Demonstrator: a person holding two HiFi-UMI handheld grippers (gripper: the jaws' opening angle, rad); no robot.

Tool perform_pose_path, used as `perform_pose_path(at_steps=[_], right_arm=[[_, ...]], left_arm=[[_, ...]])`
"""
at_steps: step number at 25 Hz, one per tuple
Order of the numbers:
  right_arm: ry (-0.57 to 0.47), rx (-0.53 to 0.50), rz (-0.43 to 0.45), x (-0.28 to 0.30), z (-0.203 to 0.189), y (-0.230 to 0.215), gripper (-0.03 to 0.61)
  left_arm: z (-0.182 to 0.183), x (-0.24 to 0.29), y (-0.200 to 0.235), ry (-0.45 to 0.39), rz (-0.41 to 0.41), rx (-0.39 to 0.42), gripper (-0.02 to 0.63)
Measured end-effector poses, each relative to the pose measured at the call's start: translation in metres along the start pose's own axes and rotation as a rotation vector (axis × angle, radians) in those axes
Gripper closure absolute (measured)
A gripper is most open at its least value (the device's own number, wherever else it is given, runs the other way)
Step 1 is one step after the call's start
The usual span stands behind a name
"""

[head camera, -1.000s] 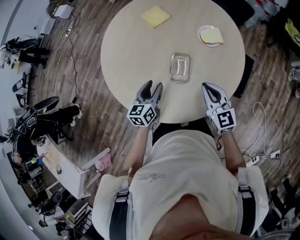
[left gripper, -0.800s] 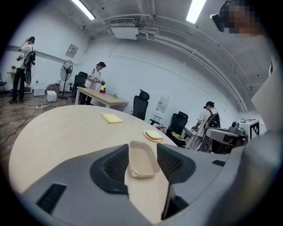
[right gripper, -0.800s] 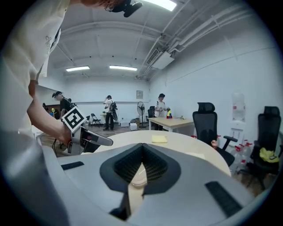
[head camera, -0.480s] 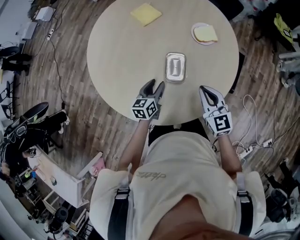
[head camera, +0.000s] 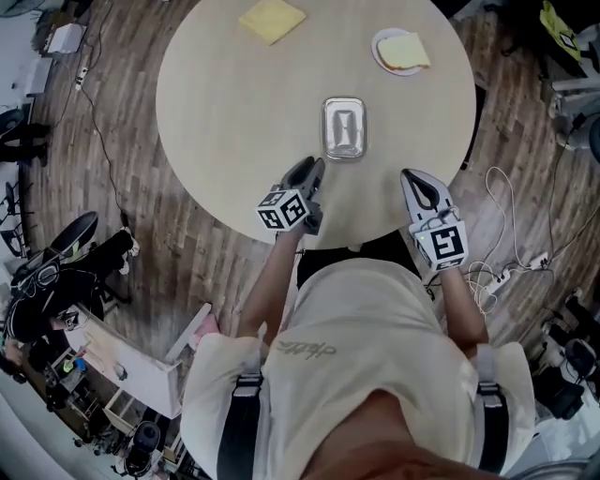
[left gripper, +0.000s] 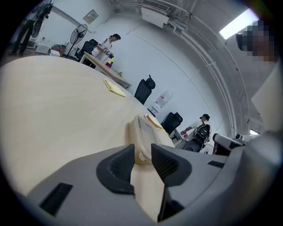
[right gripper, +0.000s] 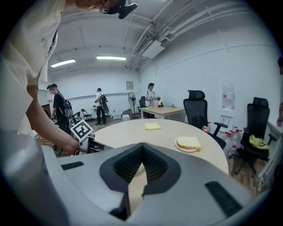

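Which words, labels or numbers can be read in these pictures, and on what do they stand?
None can be read for certain.
Script print on the shirt: too blurred to read.
Print on the wall sign: too small to read.
Cubes on the left gripper and right gripper: square patterns, no letters.

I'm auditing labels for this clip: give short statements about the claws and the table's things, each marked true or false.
The left claw stands open. True.
The right claw grips the clear rectangular lidded container. False: it is shut on nothing, away from it.
The white round plate holds a slice of pale bread. True.
The yellow square cloth lies on the container. False: it lies apart, on the round beige table's far side.
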State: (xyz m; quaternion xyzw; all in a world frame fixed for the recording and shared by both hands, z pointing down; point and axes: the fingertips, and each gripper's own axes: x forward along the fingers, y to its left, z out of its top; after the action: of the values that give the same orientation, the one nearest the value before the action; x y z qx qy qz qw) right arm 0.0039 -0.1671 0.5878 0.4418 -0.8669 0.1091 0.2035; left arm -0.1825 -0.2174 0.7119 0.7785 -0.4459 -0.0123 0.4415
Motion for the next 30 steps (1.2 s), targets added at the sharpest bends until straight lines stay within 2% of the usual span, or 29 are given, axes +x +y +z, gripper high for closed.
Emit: perform_pose_path(at_steps=[8, 11, 23, 30], right_arm=[[0.031, -0.008, -0.005, 0.005, -0.005, -0.004, 0.572], [0.043, -0.008, -0.007, 0.004, -0.011, -0.006, 0.572], [0.054, -0.023, -0.019, 0.004, -0.019, -0.008, 0.572], [0.047, -0.017, -0.035, 0.004, -0.018, -0.010, 0.572]], left_arm=[[-0.012, 0.011, 0.013, -0.003, -0.044, -0.171, 0.485], [-0.016, 0.013, 0.014, 0.004, -0.055, -0.186, 0.532], [-0.019, 0.018, 0.008, 0.016, -0.116, -0.250, 0.581], [-0.008, 0.015, 0.001, -0.027, -0.165, -0.310, 0.595]])
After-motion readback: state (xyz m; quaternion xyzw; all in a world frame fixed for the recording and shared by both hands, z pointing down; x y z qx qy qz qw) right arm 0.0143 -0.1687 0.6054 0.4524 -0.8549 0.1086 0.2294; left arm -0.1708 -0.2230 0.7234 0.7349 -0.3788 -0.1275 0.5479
